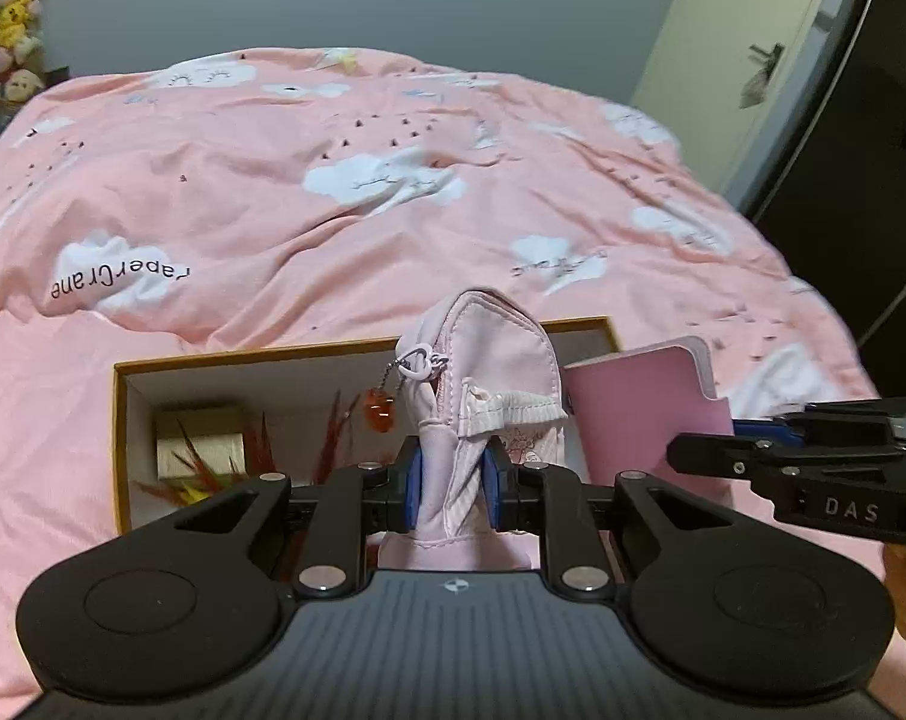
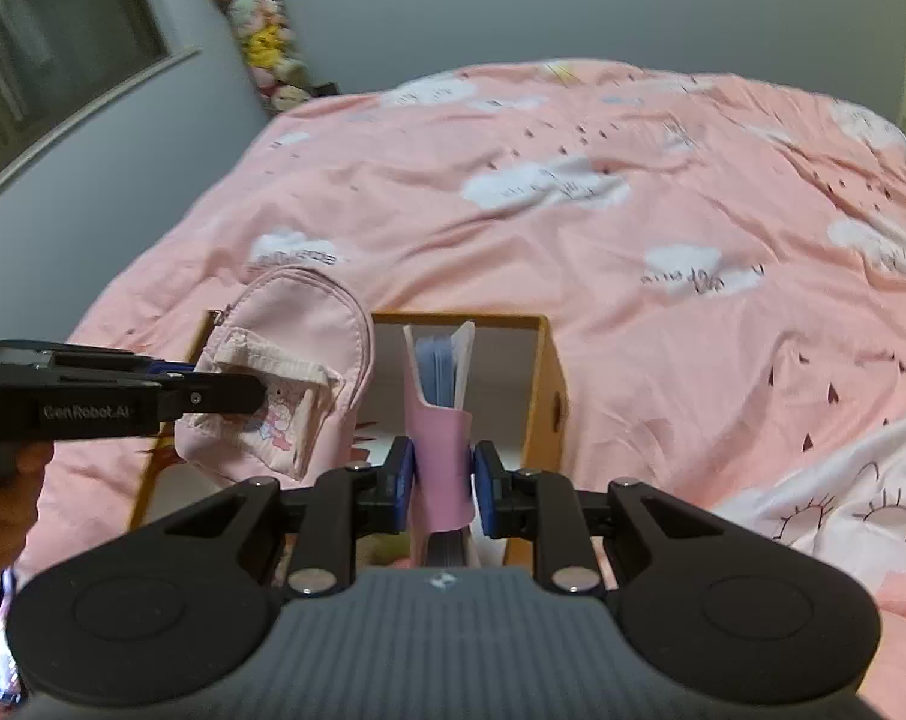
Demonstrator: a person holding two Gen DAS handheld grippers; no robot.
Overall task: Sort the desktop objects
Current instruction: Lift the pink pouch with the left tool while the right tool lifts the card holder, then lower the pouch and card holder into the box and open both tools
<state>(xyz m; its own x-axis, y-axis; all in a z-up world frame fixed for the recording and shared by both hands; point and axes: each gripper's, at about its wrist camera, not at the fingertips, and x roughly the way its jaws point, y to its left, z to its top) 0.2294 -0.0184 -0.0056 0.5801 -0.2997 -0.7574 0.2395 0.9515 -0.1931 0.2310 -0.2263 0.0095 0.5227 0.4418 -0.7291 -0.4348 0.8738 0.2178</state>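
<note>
My left gripper (image 1: 452,486) is shut on a pale pink fabric pouch (image 1: 489,372) with an orange charm (image 1: 380,411), held upright over an open cardboard box (image 1: 345,349). The pouch also shows in the right wrist view (image 2: 297,360), with the left gripper (image 2: 213,387) on it. My right gripper (image 2: 442,480) is shut on a pink notebook (image 2: 438,420), spine toward me, above the same box (image 2: 546,372). The notebook (image 1: 645,402) and right gripper (image 1: 741,438) also show in the left wrist view.
The box sits on a bed with a pink cloud-print duvet (image 1: 333,180). Inside the box lie a gold box (image 1: 200,441) and red feathery items (image 1: 333,438). A column of plush toys (image 2: 261,30) stands by the far wall. A door (image 1: 741,48) is at right.
</note>
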